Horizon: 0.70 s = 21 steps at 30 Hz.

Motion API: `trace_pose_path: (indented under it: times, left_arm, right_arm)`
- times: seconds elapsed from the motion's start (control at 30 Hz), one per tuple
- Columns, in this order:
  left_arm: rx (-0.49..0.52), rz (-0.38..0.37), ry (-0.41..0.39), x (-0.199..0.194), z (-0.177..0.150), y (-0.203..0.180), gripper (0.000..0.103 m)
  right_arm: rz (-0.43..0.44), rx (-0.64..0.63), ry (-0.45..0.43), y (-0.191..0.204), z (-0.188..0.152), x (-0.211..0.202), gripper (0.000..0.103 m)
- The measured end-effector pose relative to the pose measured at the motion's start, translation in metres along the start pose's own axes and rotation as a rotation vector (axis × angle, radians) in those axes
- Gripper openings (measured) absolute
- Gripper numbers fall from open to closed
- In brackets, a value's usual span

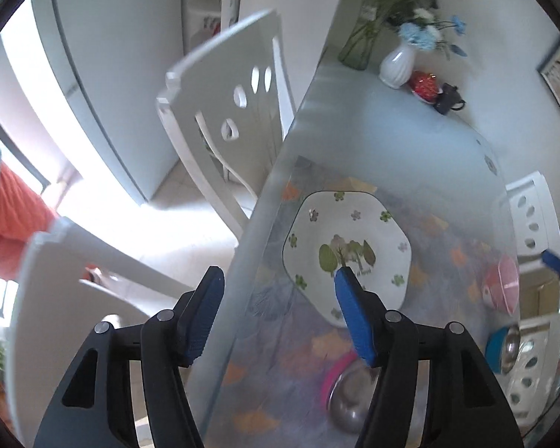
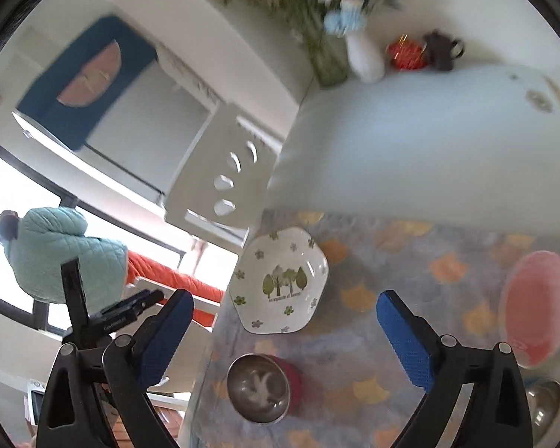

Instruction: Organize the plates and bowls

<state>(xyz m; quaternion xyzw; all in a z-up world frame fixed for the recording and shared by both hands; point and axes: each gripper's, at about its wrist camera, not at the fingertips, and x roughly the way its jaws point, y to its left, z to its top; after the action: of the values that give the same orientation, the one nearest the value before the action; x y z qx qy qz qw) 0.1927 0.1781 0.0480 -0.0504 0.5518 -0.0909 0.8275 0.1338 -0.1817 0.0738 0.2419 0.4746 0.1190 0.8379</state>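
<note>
2 empty grippers hung over a table with dishes.
From left: the left gripper [image 1: 276, 276] was spread, gripping nothing; the hexagonal tree-print plate [image 2: 280, 282] lay near the table's [image 2: 410, 142] edge, a steel bowl [image 2: 258, 388] nearer; the right gripper [image 2: 284, 300] was spread wide; a pink bowl [image 2: 537, 306] sat right.

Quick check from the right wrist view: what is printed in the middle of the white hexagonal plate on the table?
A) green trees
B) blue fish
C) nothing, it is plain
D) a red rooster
A: the white hexagonal plate shows a cluster of green trees at its centre, with small flowers scattered round its rim.
</note>
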Motion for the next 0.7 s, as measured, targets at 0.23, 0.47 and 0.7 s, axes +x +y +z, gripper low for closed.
trace_pose_path:
  times: [0.23,0.47,0.7]
  left_arm:
    - [-0.016,0.017,0.082,0.066,0.002,-0.003,0.060]
    - [-0.029,0.006,0.143,0.120,0.001,-0.001,0.060]
    - [-0.041,-0.013,0.171,0.152,0.003,0.001,0.060]
  right_arm:
    - [0.022,0.059,0.056,-0.015,0.002,0.091,0.098]
    - [0.047,0.167,0.105,-0.044,-0.010,0.155,0.098]
    - [0.005,0.125,0.168,-0.052,-0.013,0.207,0.095]
